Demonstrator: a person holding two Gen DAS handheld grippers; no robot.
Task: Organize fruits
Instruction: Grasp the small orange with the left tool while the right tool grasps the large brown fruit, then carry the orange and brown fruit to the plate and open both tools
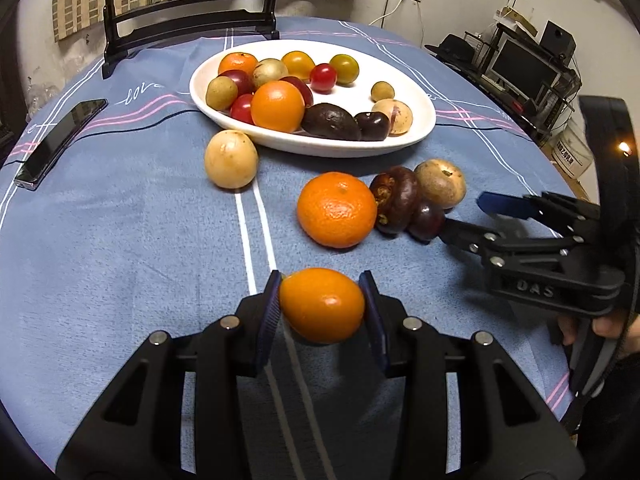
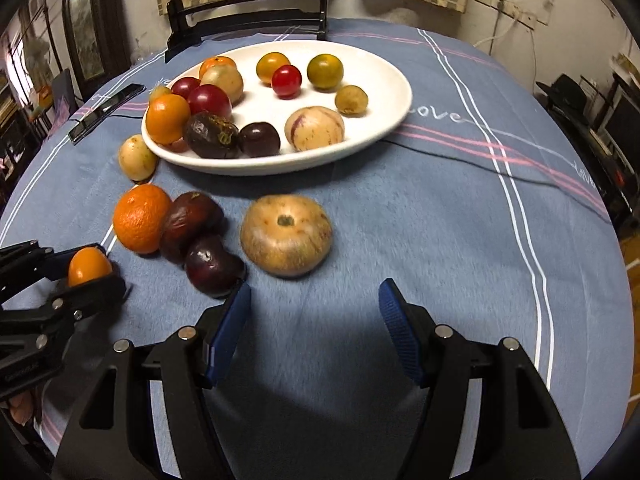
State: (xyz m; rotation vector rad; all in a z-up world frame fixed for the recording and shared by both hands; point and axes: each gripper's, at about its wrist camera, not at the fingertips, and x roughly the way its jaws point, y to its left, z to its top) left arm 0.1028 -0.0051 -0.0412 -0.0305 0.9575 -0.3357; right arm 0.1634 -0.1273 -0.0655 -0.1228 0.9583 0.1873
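My left gripper is shut on a small smooth orange, its blue pads pressing both sides just above the blue cloth; the right wrist view shows that orange at the far left. My right gripper is open with nothing between its fingers, and a tan round fruit lies just ahead of it. Left of that fruit lie two dark purple fruits and a rough tangerine. The white plate behind holds several fruits. A pale yellow fruit rests against its front rim.
A black phone lies on the cloth at the left. A dark mirror stand rises at the table's far edge. A thin black cable runs across the cloth on the right. Shelves and a monitor stand beyond the table.
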